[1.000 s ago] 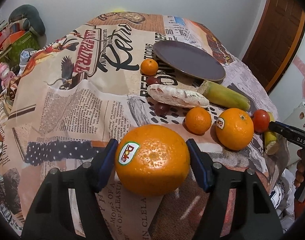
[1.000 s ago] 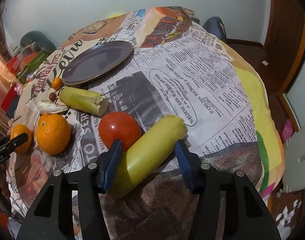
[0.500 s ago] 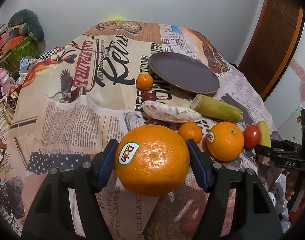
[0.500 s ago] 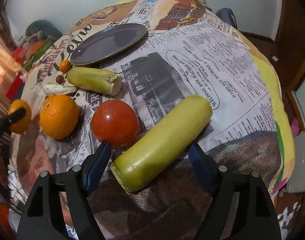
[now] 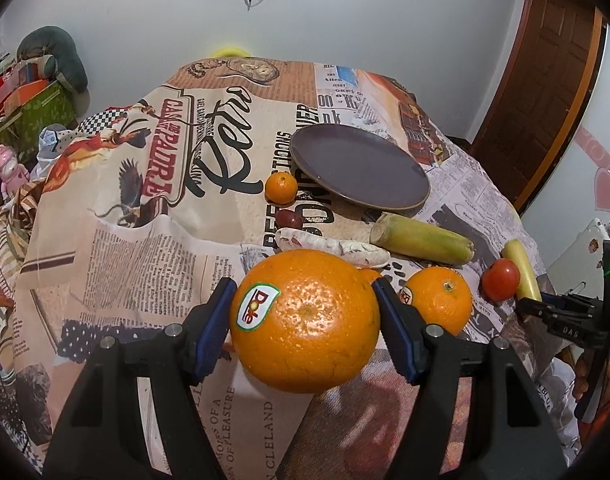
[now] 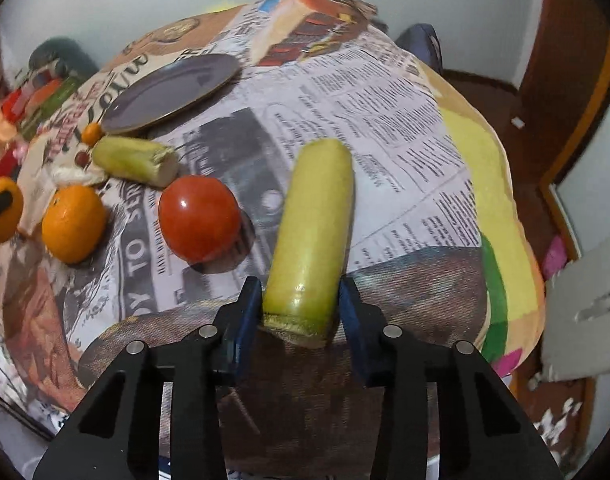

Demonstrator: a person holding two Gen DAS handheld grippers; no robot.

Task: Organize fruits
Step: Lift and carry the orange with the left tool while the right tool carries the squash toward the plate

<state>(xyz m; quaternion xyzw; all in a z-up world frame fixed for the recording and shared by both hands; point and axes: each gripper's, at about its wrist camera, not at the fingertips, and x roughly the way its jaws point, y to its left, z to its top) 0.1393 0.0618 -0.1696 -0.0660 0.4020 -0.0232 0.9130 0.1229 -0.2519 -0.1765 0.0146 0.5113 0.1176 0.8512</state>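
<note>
My left gripper (image 5: 305, 320) is shut on a large orange with a Dole sticker (image 5: 305, 320) and holds it above the near table edge. My right gripper (image 6: 301, 308) is shut on the cut end of a yellow-green stalk (image 6: 313, 228), which points away over the table. A red tomato (image 6: 199, 218) lies just left of the stalk. A second large orange (image 6: 73, 223) sits further left. The dark plate (image 5: 359, 168) stands at the back with nothing on it. The right gripper also shows in the left wrist view (image 5: 545, 308).
Another green stalk piece (image 5: 421, 239), a pale root (image 5: 331, 246), a small mandarin (image 5: 281, 188) and dark red fruit (image 5: 289, 219) lie between plate and oranges. The newsprint tablecloth (image 5: 145, 240) drops off at the edges. Clutter (image 5: 25, 92) stands at far left.
My right gripper has closed on the stalk's cut end and turned it to point away. My left gripper has lifted the orange higher and pulled back.
</note>
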